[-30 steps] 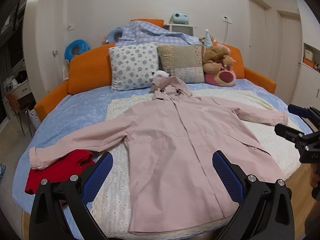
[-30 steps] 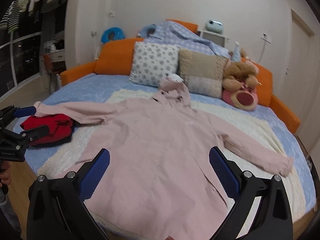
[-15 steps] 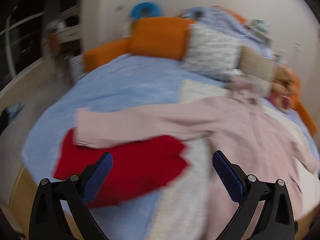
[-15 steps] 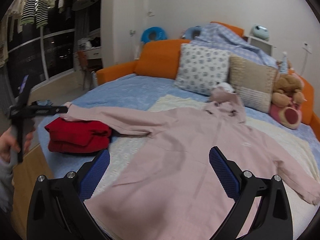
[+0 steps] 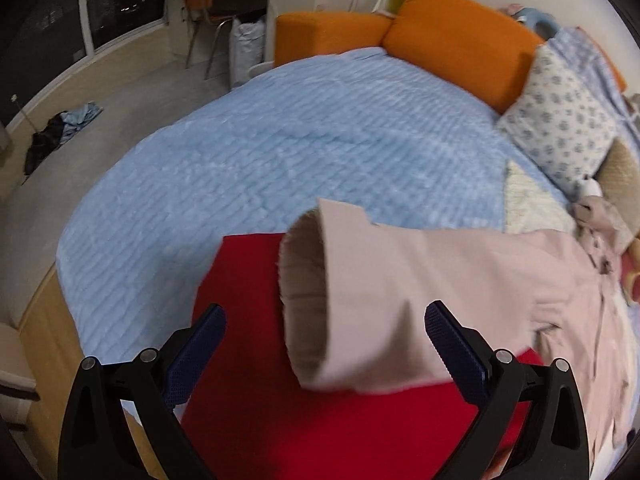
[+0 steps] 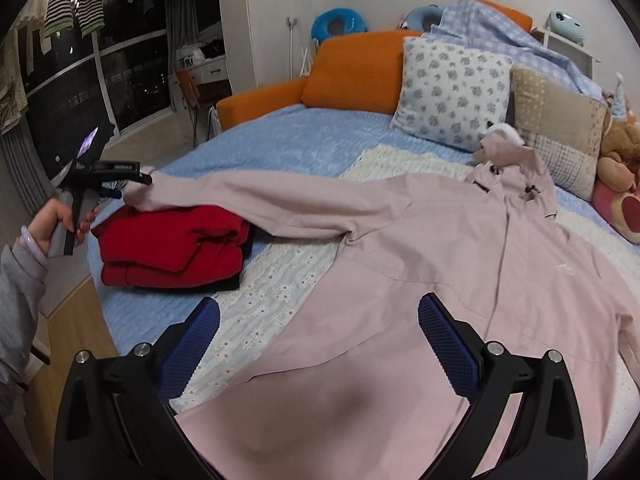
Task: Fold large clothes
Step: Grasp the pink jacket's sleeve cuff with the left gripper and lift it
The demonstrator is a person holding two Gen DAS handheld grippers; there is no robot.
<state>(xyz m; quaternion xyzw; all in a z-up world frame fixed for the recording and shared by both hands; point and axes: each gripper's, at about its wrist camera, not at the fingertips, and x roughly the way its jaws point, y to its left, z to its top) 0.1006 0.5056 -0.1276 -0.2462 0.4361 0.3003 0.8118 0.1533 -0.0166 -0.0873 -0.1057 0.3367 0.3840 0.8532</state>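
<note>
The pink jacket (image 6: 460,264) is lying front-up across the cream daisy-print blanket (image 6: 280,292) on the blue bedspread (image 5: 304,152), its hood toward the pillows and one sleeve (image 5: 400,304) stretching out over the folded red garment (image 6: 172,244) near the bed's edge. A second ago the left wrist camera was looking at the whole jacket from the foot of the bed; now it is sitting right at that sleeve, whose open cuff (image 5: 304,300) is filling the space between the two blue pads. The left gripper (image 5: 324,336) is spread wide with the cuff between its fingers but not pinched; in the right wrist view the left gripper (image 6: 120,182) is appearing at the cuff's tip, and whether it is touching the fabric is hard to tell. The hand (image 6: 60,216) holding it is partly covered by a grey sleeve cuff. The right gripper (image 6: 318,334) is also released, hovering over the jacket's lower body, holding nothing, where earlier it was facing the garment more squarely. The jacket's other sleeve is cut off at the right edge of the frame. The floral pillow (image 6: 452,92), beige pillow (image 6: 560,128) and orange headboard (image 5: 456,44) are lining the far side
</note>
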